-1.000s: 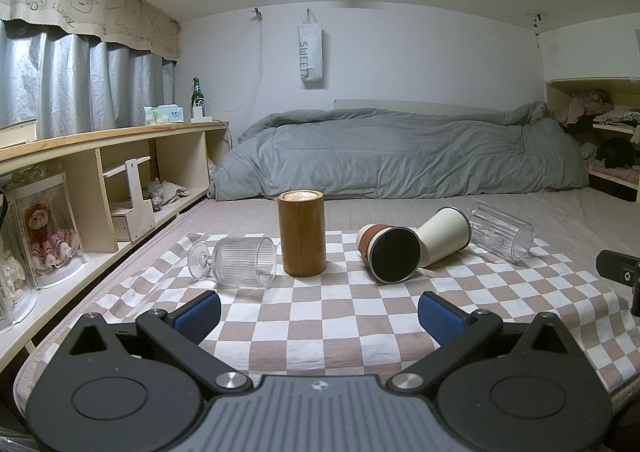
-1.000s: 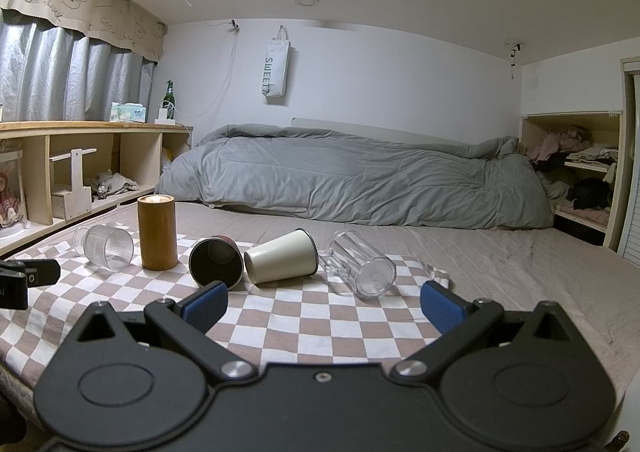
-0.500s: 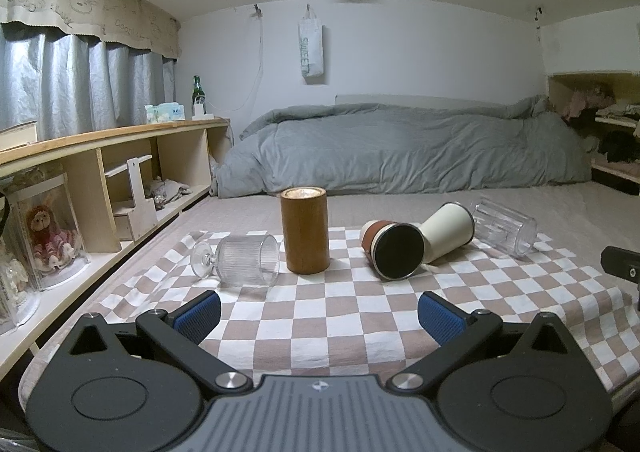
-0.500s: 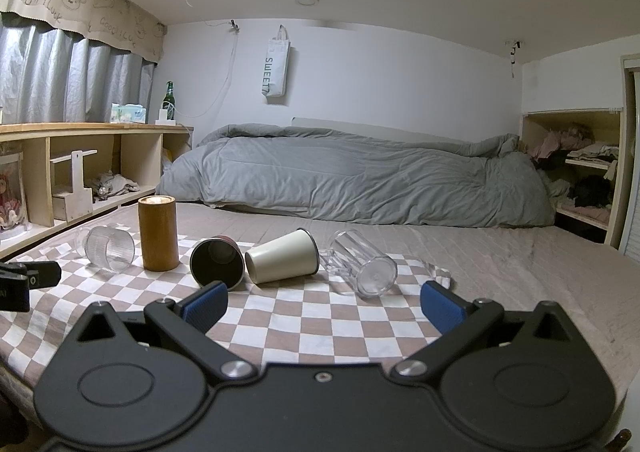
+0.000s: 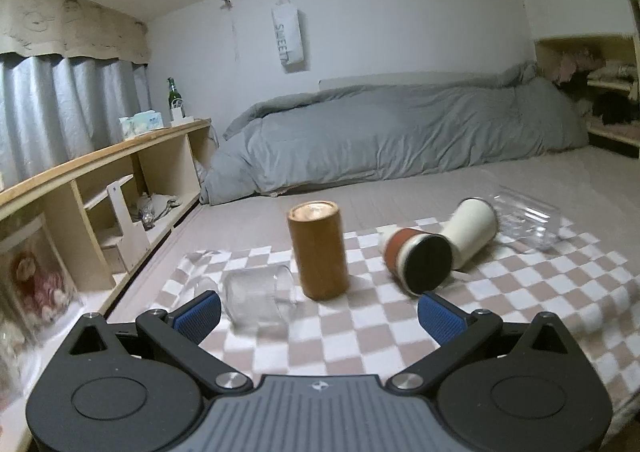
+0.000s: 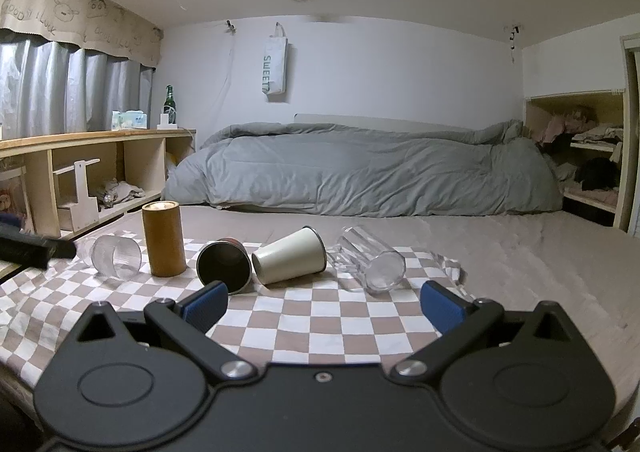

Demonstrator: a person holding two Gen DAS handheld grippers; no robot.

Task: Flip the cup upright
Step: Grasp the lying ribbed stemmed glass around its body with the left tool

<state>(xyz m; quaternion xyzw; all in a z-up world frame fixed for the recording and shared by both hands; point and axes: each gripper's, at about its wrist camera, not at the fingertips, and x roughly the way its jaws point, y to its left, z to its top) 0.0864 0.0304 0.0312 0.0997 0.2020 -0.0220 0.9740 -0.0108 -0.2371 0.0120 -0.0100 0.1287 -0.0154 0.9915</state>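
Observation:
Several cups sit on a checkered cloth (image 5: 360, 332) on the bed. A brown cylinder cup (image 5: 319, 250) (image 6: 164, 238) stands on end. A ribbed clear glass (image 5: 258, 302) (image 6: 116, 260) lies on its side at the left. A red cup with a black opening (image 5: 418, 260) (image 6: 224, 266), a cream cup (image 5: 472, 232) (image 6: 290, 262) and a clear tumbler (image 5: 524, 219) (image 6: 372, 264) also lie on their sides. My left gripper (image 5: 320, 318) is open and empty, close before the ribbed glass and brown cup. My right gripper (image 6: 324, 306) is open and empty, short of the cream cup and tumbler.
A grey duvet (image 6: 360, 167) lies across the far bed. A wooden shelf unit (image 5: 100, 191) runs along the left with a bottle (image 6: 169, 104) and tissue box on top. A shelf with clothes (image 6: 584, 155) is at the right. The left gripper's tip (image 6: 36, 250) shows at the left edge.
My left gripper has moved forward and tilted, so the cups appear nearer and the view is blurred. My right gripper has moved slightly forward. No cup has moved.

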